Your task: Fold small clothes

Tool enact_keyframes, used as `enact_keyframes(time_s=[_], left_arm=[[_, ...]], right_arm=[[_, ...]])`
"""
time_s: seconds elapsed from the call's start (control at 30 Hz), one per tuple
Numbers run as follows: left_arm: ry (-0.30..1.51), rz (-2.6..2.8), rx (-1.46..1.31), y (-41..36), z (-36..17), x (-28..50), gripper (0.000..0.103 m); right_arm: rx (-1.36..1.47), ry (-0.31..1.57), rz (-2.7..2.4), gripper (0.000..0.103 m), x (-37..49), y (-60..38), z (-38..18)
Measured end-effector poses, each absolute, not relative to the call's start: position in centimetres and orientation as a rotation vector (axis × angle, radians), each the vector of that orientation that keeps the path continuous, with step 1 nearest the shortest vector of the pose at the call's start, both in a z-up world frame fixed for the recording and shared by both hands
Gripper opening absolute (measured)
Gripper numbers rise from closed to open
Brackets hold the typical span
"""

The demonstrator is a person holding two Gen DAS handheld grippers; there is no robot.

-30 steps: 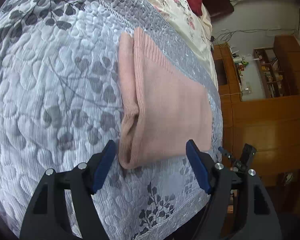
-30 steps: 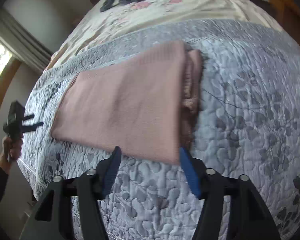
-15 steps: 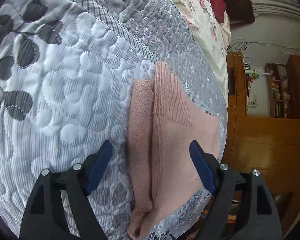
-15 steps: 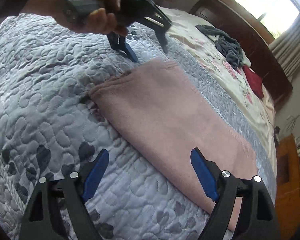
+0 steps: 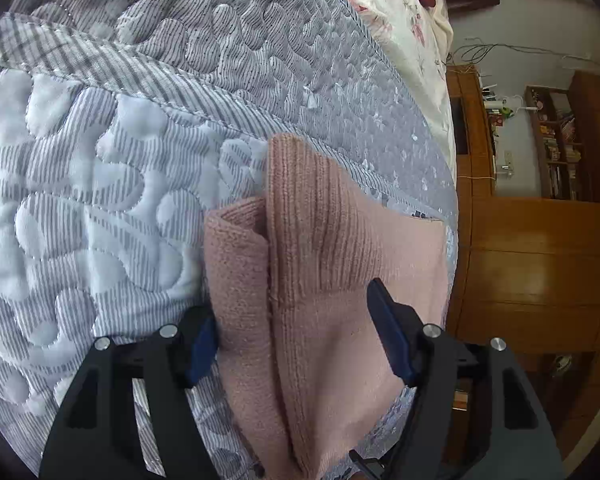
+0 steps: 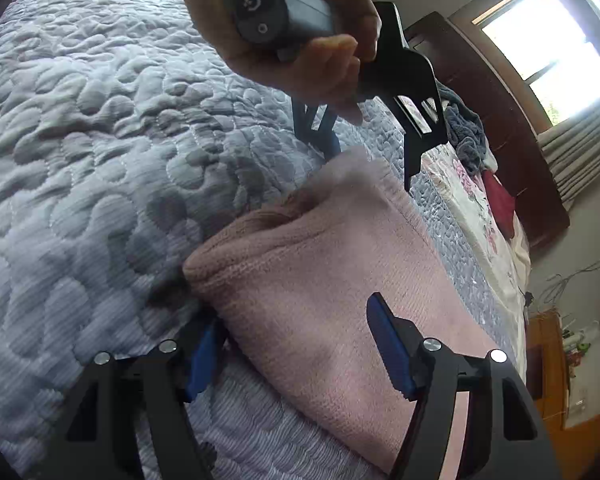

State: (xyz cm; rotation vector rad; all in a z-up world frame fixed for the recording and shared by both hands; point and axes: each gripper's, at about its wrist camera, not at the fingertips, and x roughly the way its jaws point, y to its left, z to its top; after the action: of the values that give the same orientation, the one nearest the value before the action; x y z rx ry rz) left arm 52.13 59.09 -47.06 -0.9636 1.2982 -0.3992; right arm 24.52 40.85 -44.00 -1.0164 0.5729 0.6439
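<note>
- While both of my grippers straddle the pink knit garment (image 5: 332, 288), the step in hand looks to me like taking hold of one end of it, so that end can be carried over for the next fold.
- The garment lies already folded into a long band on the grey quilted bedspread (image 5: 100, 208), near the bed's edge, with a ribbed cuff or hem on top at the end in front of my left gripper (image 5: 296, 336).
- To do it well, I judge both sets of fingers should pinch every layer at the same edge — top panel and the flap tucked under it — or the stack will slide apart when lifted.
- My left gripper is wide open and holds nothing: the left pad (image 5: 202, 344) sits against the garment's side, the other pad rests above the knit.
- My right gripper (image 6: 300, 344) is spread just as wide at the neighbouring corner; its left pad (image 6: 204, 352) is tucked beside the thick folded edge, its right pad hangs over the top layer. Nothing is clamped.
- From the right wrist view I see my hand (image 6: 300, 40) bringing the left gripper down at the far corner — close to the cloth, though that spot is blurred.
</note>
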Motion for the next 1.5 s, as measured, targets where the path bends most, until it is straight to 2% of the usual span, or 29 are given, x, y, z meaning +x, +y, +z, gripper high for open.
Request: enact_keyframes(time_s=[0.07, 0.1, 0.13, 0.27, 0.37, 1.0, 1.5], left_arm=[[1.312, -0.379, -0.967, 59.2, -47.4, 52.3, 0.045], [1.323, -0.366, -0.971, 59.3, -47.7, 52.3, 0.040], [1.333, -0.354, -0.978, 59.5, -47.9, 52.2, 0.030], [1.338, -0.333, -0.979, 59.7, -47.7, 52.1, 0.022], [1.343, -0.314, -0.954, 59.4, -46.6, 52.2, 0.020], [1.328, -0.275, -0.774, 53.7, -34.3, 54.8, 0.019], [1.306, -0.284, -0.638, 45.2, -27.3, 57.4, 0.018]], right_arm=[[-1.017, 0.565, 0.639, 0.059, 24.5, 41.9, -44.0], [-1.018, 0.562, 0.639, 0.056, 24.4, 42.3, -44.0], [-1.015, 0.566, 0.644, 0.048, 24.4, 42.7, -44.0], [-0.951, 0.623, 0.656, 0.022, 24.7, 42.9, -43.5], [-0.876, 0.654, 0.659, 0.014, 25.0, 42.1, -42.2], [-0.519, 0.665, 0.589, 0.011, 27.8, 35.5, -31.5], [-0.290, 0.678, 0.515, 0.011, 30.7, 28.0, -26.6]])
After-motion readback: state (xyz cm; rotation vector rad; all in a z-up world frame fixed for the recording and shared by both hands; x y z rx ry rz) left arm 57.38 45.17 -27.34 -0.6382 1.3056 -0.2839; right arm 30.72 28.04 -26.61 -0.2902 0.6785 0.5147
